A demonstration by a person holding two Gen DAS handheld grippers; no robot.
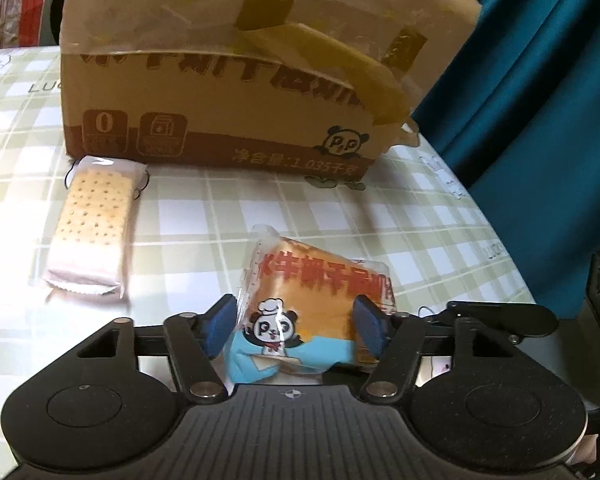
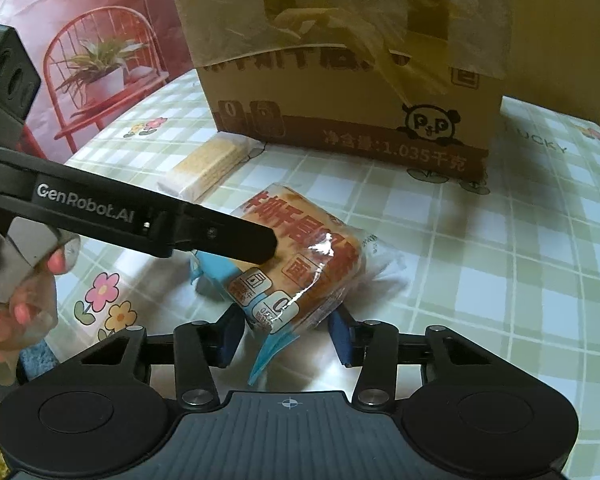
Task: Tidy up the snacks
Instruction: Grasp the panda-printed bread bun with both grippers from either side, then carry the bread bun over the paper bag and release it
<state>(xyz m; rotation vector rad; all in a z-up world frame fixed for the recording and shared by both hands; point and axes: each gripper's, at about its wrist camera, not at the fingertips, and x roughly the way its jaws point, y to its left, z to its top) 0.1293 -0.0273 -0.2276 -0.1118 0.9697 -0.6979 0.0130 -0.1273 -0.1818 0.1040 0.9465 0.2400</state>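
Two grippers converge on one snack: a clear-wrapped golden cake slice with red lettering, a blue corner and a panda-chef print (image 1: 300,300), lying on the green-and-white checked tablecloth (image 1: 228,208). The left gripper (image 1: 294,326) straddles the packet, blue pads (image 1: 216,330) on either flank at about half spread; wrapper looks touched on both sides, but firm squeeze cannot be confirmed, so likely bracketing rather than clamped. The right gripper (image 2: 286,336) comes in from another side, blue pads at the packet's near end, jaws narrower; the film (image 2: 296,276) bulges between them and a blue tail pokes toward the camera, again contact likely, hold not certain. In the right wrist view the left gripper's black finger, printed with a white brand name, lies across the packet's top from the left, with a hand (image 2: 16,308) gripping the handle at the frame's left edge. Judgement: two-sided approach steadies a slippery, puffy wrapper for pickup. Ahead of both grippers, well beyond the packet, stands a brown cardboard carton with panda logo and taped, drooping flaps (image 1: 220,92), probably the destination. Ahead-left of the left gripper, just beside the carton's base, lies a clear-wrapped stack of pale dotted crackers (image 1: 94,224), untouched. Both tools pitch steeply downward toward the table, wrists roughly level, no obvious roll.
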